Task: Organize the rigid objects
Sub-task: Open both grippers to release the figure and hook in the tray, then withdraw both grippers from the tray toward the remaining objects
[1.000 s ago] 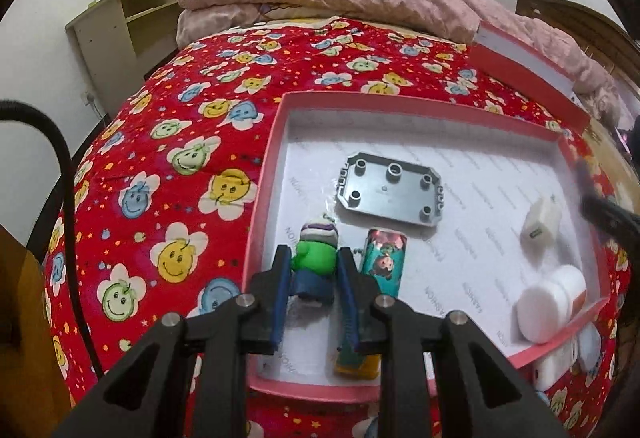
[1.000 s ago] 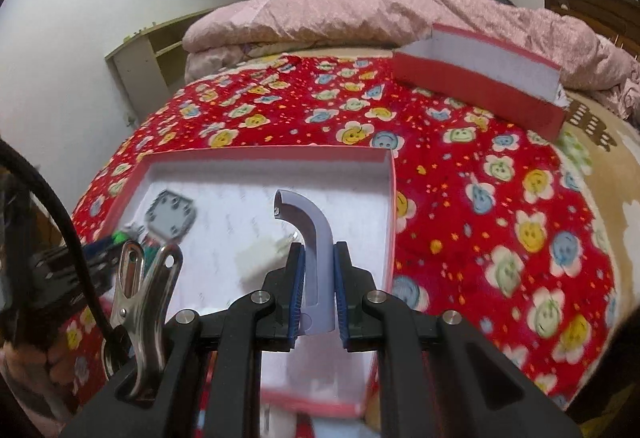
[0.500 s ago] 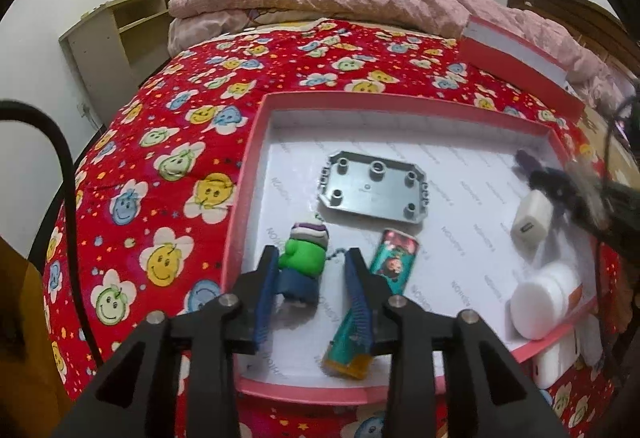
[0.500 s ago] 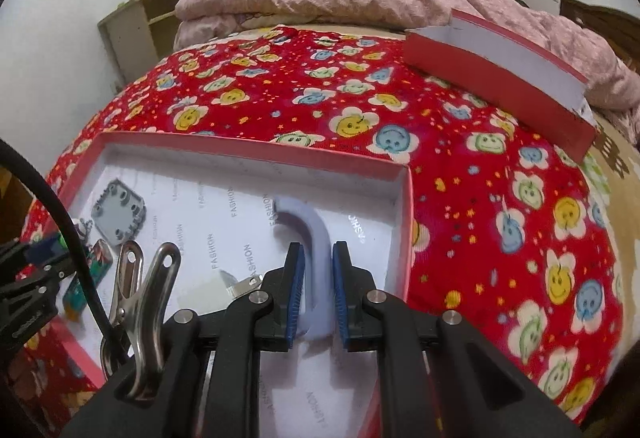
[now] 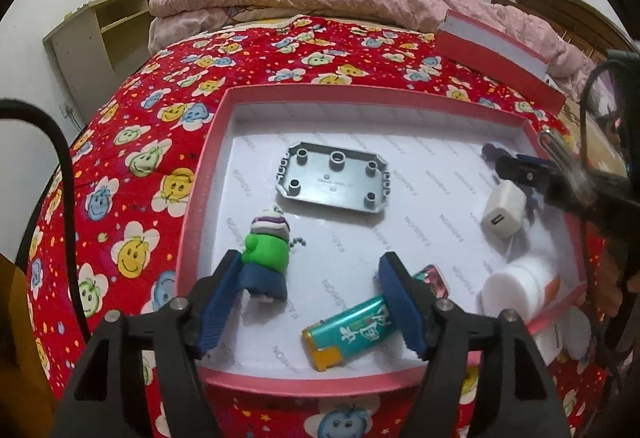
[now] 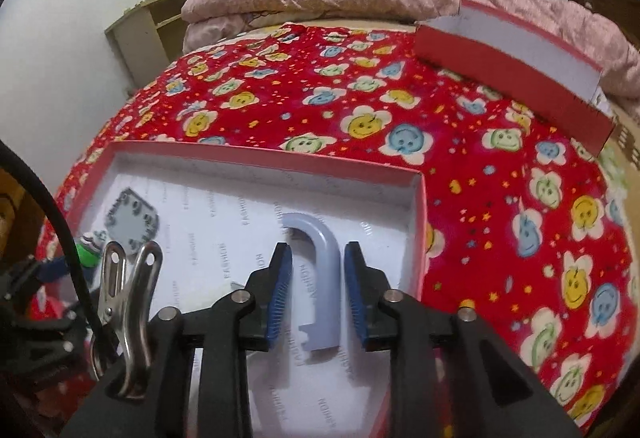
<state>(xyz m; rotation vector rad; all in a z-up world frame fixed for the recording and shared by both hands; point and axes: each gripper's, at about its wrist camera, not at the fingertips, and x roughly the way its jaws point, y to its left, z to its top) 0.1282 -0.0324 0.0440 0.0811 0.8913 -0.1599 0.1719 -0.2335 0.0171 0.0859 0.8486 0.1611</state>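
Pale-blue curved plastic hook [image 6: 326, 270] lies flat on red-rimmed box [image 6: 420, 238] floor, lower centre of right view – right gripper [image 6: 316, 286] jaws parted, clear of it | left gripper [image 5: 312, 302] wide open, green-bodied figurine [image 5: 268, 254] by its left finger, lower centre | back both straight out – don't nudge teal lighter [image 5: 352, 330].

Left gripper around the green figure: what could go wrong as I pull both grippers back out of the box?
The left gripper is open, but one finger looks to be against the green figure, so backing out may tip it. The other finger overlaps the lighter and could drag it. The right gripper straddles the blue hook; retreat straight.
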